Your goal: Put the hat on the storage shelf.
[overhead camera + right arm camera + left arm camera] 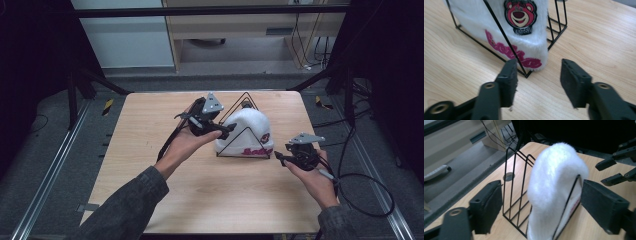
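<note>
The white fluffy hat [248, 131] sat slotted in the black wire rack [243, 102] in the middle of the wooden table [150, 150], and both grippers stood off it with nothing in their grasp. The left gripper [231, 129] hovered at the hat's left side, its jaws spread wide; in the left gripper view the hat [554, 190] and the rack's wires [517, 187] lay just ahead of those jaws, and neither pad pressed on anything. The right gripper [279, 159] waited just off the hat's lower right corner, jaws about half open and empty. Its own view brought out what the high view barely gave: a red bear face [519, 15] and pink lettering [511, 51] on the hat's band, with one slanted wire [504, 40] of the rack crossing in front of the fabric, right between the fingers [507, 80] and the hat. The left gripper view, in turn, showed the rack's empty slots beside the hat and the right gripper [615, 171] off beyond it. Cables [360, 190] trailed off the table's right edge, and a pale wooden cabinet [240, 25] stood on the floor behind.
</note>
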A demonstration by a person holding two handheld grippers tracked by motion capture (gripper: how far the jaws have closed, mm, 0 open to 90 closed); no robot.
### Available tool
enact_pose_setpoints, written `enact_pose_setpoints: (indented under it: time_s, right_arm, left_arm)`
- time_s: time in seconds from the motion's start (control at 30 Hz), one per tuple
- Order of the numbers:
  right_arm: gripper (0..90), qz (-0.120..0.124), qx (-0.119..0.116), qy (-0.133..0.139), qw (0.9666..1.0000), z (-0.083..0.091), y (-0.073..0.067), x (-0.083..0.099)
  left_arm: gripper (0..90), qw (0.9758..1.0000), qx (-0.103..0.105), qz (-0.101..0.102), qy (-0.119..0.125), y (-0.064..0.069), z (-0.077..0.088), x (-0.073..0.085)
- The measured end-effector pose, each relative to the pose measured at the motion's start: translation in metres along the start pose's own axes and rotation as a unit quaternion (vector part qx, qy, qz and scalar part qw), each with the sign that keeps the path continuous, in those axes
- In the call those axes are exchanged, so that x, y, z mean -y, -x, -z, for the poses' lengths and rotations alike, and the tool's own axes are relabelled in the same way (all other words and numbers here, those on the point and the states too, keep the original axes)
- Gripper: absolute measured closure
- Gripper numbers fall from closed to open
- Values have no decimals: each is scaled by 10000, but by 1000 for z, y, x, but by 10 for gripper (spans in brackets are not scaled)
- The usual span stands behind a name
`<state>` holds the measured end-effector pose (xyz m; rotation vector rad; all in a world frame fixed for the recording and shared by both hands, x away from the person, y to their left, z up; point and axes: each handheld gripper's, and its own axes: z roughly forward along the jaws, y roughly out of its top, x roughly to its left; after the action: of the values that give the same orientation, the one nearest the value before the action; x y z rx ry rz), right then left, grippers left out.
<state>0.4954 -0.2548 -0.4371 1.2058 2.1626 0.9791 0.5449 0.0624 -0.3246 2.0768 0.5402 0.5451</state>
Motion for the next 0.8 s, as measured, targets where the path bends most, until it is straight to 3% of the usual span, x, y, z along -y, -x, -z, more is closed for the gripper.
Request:
enact_pose_setpoints:
  time_s: [0.07,0.17,0.43,0.5,0.6,0.7,0.8]
  right_arm:
    - [395,-61,51,78,9999,4,-3,3]
    - [324,-101,113,149,9998,8,-9,6]
    - [170,-141,204,260,9994,18,-22,12]
    - [157,-106,193,299,9993,22,-26,14]
    - [132,-192,78,400,9990,25,-31,17]
    - [97,-102,27,345,9993,25,-38,19]
    - [81,9,-31,377,9993,25,-45,18]
  left_arm:
    - [105,9998,143,86,-52,3,3,3]
    - [75,9995,191,153,-208,7,6,8]
    - [53,9992,320,45,-232,21,15,22]
    - [53,9986,428,9,-295,24,18,25]
    - [56,9988,421,109,-215,25,20,29]
    - [54,9986,449,213,-186,27,23,33]
    - [53,9988,438,196,-117,30,27,36]
